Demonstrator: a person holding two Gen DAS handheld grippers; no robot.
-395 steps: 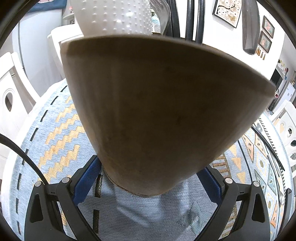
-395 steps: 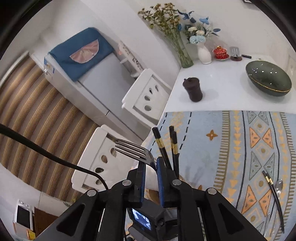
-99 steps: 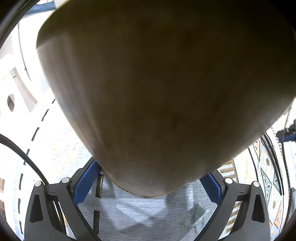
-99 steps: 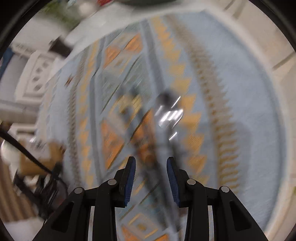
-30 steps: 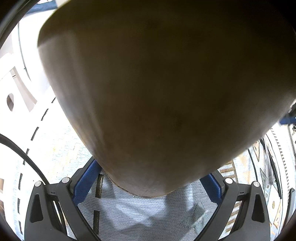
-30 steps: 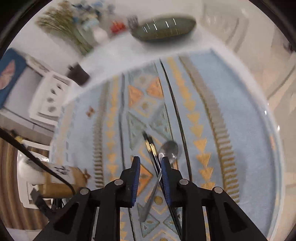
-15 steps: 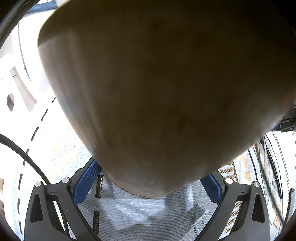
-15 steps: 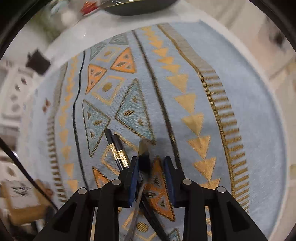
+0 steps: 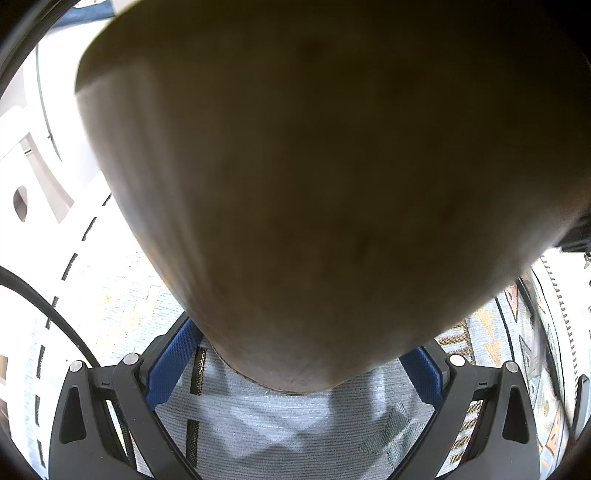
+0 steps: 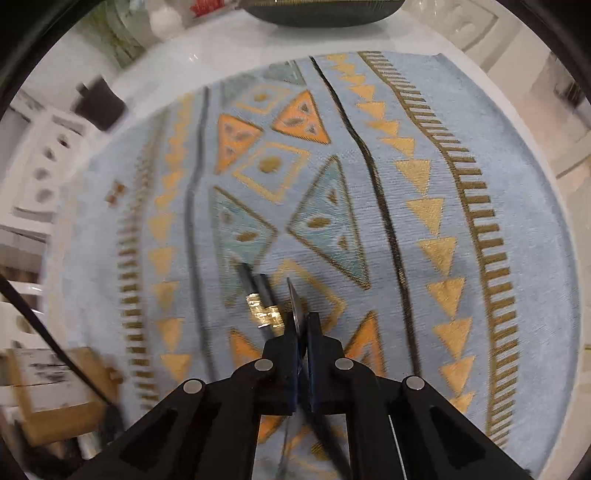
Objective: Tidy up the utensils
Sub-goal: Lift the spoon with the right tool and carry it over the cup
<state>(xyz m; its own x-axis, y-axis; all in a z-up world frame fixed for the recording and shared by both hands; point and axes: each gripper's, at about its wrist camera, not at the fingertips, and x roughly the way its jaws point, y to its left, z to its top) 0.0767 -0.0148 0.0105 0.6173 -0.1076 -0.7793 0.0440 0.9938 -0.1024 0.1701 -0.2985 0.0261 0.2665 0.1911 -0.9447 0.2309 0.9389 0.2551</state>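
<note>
Cutlery first: a slim silver metal spoon (image 10: pixel 295 306) stands on edge between the blue pads of the right gripper (image 10: pixel 302 325), whose jaws have just been closing and are now clamped tight on it, the thin bowl edge poking out past the fingertips and the handle running back beneath the black arms. Just to its left lie two black chopsticks with gold bands (image 10: pixel 258 299), side by side on the cloth and angled toward the gripper, their lower ends hidden under it. Both rest on a pale blue woven table runner with orange and gold triangles and dark stripes (image 10: pixel 480 229), spread over a white table (image 10: pixel 221 40). At the far edge of that table sits a dark green oval bowl (image 10: pixel 321 11), only partly in view, with a small dark brown pot (image 10: pixel 99 103) to the left, blurred. In the left wrist view a tan wooden cylindrical utensil holder (image 9: pixel 314 177) fills most of the picture, its base pinched between the blue pads of the left gripper (image 9: pixel 295 365), jaws spread wide and grasping it, the same runner showing below.
</note>
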